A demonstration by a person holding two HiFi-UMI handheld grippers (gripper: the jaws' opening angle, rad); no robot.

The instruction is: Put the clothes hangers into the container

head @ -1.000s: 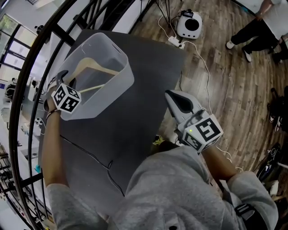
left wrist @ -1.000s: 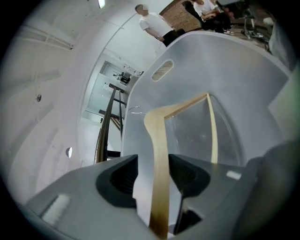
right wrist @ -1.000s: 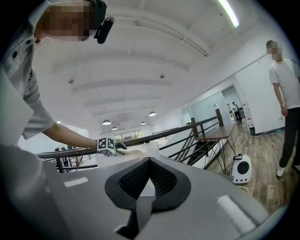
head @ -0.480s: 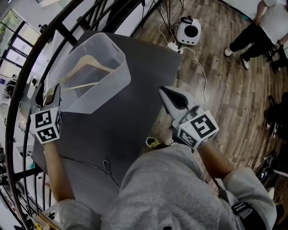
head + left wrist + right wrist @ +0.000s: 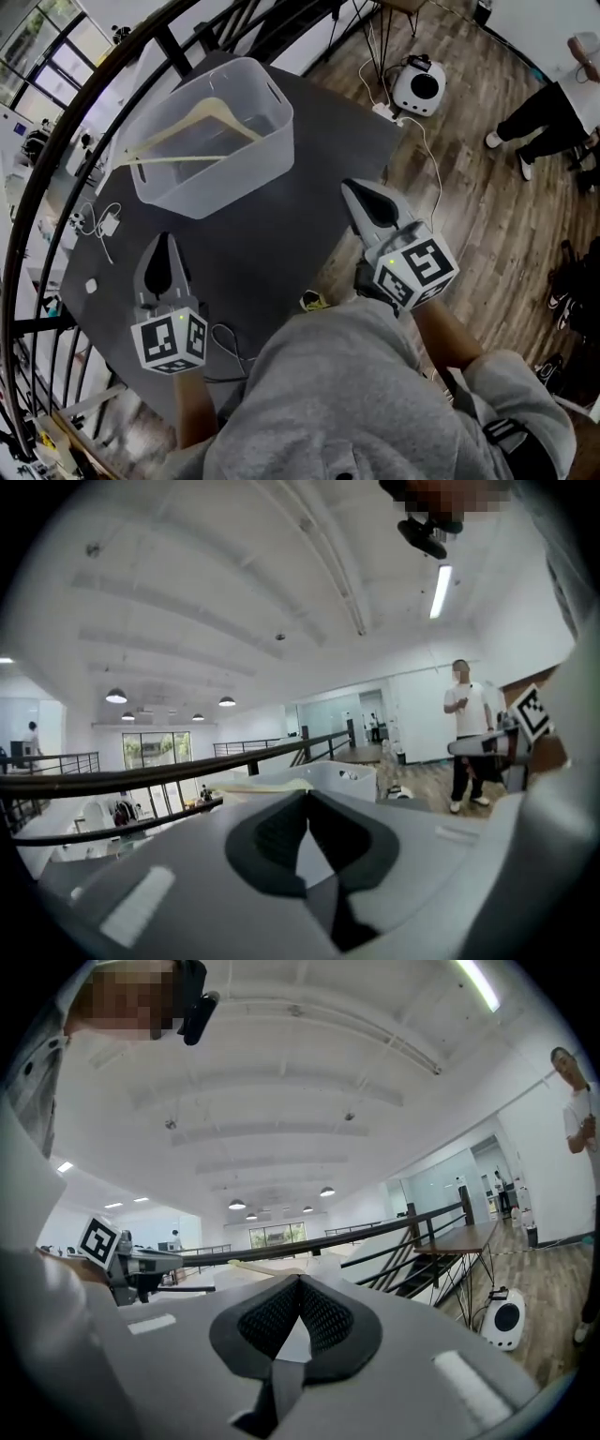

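Observation:
A translucent white container (image 5: 274,120) stands at the far side of the dark table (image 5: 281,234). A pale wooden hanger (image 5: 202,117) lies in it, its long bar reaching over the left rim. My left gripper (image 5: 166,244) hovers over the near left of the table, well short of the container and pointing toward it. Its jaws have just closed and are shut with nothing between them. In the left gripper view the shut tips (image 5: 307,795) face the container (image 5: 342,778). My right gripper (image 5: 356,189) is shut and empty above the table's right edge; its tips (image 5: 300,1281) meet.
A black curved railing (image 5: 56,159) runs along the far left. A thin cable (image 5: 220,337) and small white items (image 5: 108,225) lie on the table. On the wooden floor are a round white device (image 5: 419,86) with cords, and a person (image 5: 553,108) stands at right.
The left gripper left the container's near rim and drew back to the near left of the table, rolling and shutting. The hanger stays in the container. The right gripper hardly moved.

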